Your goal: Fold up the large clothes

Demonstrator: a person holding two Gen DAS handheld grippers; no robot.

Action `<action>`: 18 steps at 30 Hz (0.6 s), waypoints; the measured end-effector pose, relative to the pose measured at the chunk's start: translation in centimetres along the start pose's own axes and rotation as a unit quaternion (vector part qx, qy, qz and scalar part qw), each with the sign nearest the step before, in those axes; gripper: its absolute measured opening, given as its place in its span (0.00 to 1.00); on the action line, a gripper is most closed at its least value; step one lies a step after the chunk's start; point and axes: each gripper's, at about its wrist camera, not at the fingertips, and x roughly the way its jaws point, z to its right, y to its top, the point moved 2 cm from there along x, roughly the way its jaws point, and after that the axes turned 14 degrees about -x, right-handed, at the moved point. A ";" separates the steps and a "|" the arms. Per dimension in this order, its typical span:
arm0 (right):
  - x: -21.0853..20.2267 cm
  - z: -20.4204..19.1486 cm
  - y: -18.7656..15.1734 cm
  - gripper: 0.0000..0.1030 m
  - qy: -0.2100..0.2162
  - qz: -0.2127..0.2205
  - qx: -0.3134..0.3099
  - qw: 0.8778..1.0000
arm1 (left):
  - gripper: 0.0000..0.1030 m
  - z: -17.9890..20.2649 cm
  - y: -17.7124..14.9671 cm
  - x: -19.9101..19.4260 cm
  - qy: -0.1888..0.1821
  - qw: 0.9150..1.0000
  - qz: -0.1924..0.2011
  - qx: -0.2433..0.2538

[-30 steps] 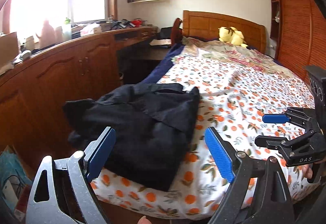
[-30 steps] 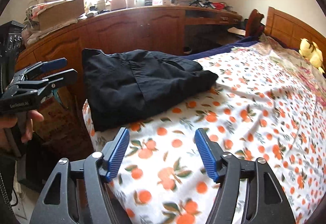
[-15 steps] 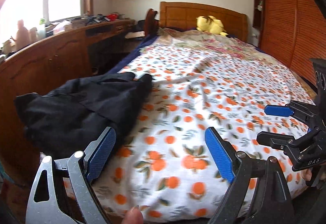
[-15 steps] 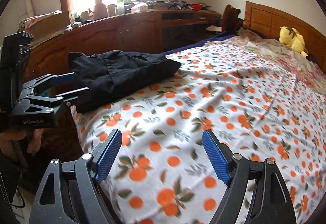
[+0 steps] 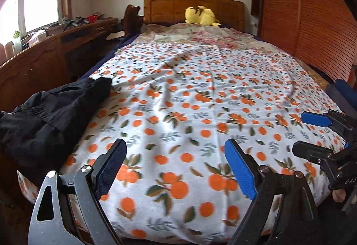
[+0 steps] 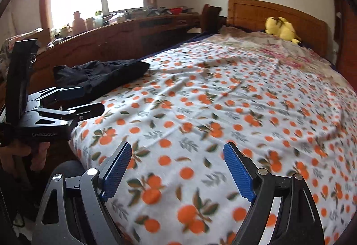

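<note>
A folded black garment lies at the left front corner of the bed, on the orange-print sheet; it also shows in the right wrist view. My left gripper is open and empty above the foot of the bed, right of the garment. My right gripper is open and empty over the sheet. The right gripper appears at the right edge of the left wrist view, and the left gripper at the left of the right wrist view.
A wooden headboard with a yellow plush toy stands at the far end. A long wooden cabinet with clutter runs along the left under the window. A wooden wardrobe stands on the right.
Both grippers have swung right, away from the black garment, which now lies further left in both views. Both stay open and empty.
</note>
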 end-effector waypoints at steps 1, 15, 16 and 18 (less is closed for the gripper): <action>-0.7 0.2 -0.4 0.83 -0.008 0.001 0.008 1.000 | 0.87 0.9 -0.3 -0.3 -0.005 1.000 -0.001 0.004; -10.1 0.8 -3.6 0.83 -0.085 0.018 0.076 0.993 | 0.87 7.6 -2.5 -4.7 -0.059 0.998 -0.009 0.020; -10.5 0.7 -3.7 0.83 -0.088 0.020 0.079 0.993 | 0.87 8.1 -2.5 -5.3 -0.063 0.998 -0.007 0.020; -11.6 0.5 -3.9 0.83 -0.096 0.024 0.083 0.992 | 0.87 8.6 -2.5 -6.1 -0.069 0.997 -0.003 0.019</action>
